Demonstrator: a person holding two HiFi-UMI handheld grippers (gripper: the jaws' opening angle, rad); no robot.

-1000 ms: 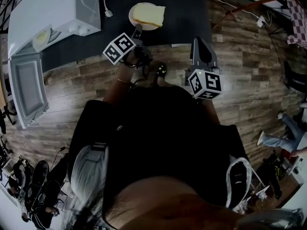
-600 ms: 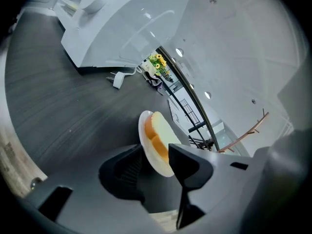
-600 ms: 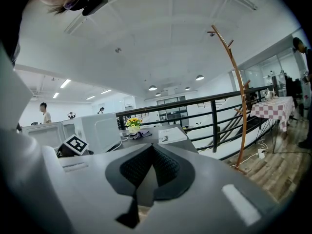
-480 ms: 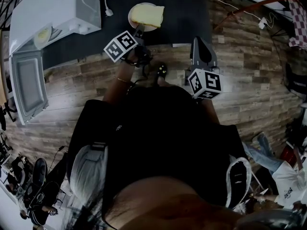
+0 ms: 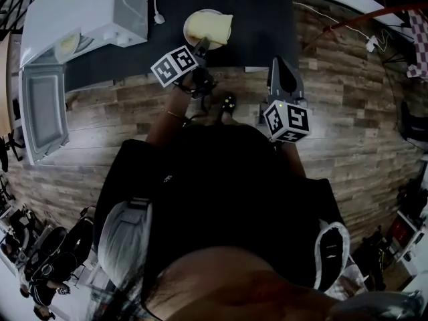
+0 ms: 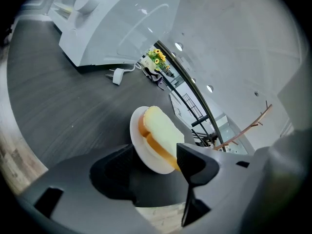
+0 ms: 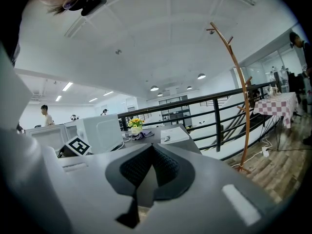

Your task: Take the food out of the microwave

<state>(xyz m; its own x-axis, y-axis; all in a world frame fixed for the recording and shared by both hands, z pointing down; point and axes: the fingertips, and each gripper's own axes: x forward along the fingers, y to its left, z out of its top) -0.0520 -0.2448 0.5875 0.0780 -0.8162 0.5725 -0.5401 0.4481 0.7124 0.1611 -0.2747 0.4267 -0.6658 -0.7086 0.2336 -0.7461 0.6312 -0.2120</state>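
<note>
Squarely ahead, small round white plate [image 6: 140,132] bearing pale yellow bread slice [image 6: 162,130], on dark grey table [image 6: 58,106], near rim between left gripper [image 6: 153,162] jaws, just opened, pads clear, right gripper [image 7: 146,167] closed, empty, plate's near edge hidden.

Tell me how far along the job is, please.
Done: the plate of bread stands on the dark table, outside the open microwave. In hand: the left gripper has just been opening, the plate's rim between its jaws. Left: drawing back; perhaps closing the door.
</note>
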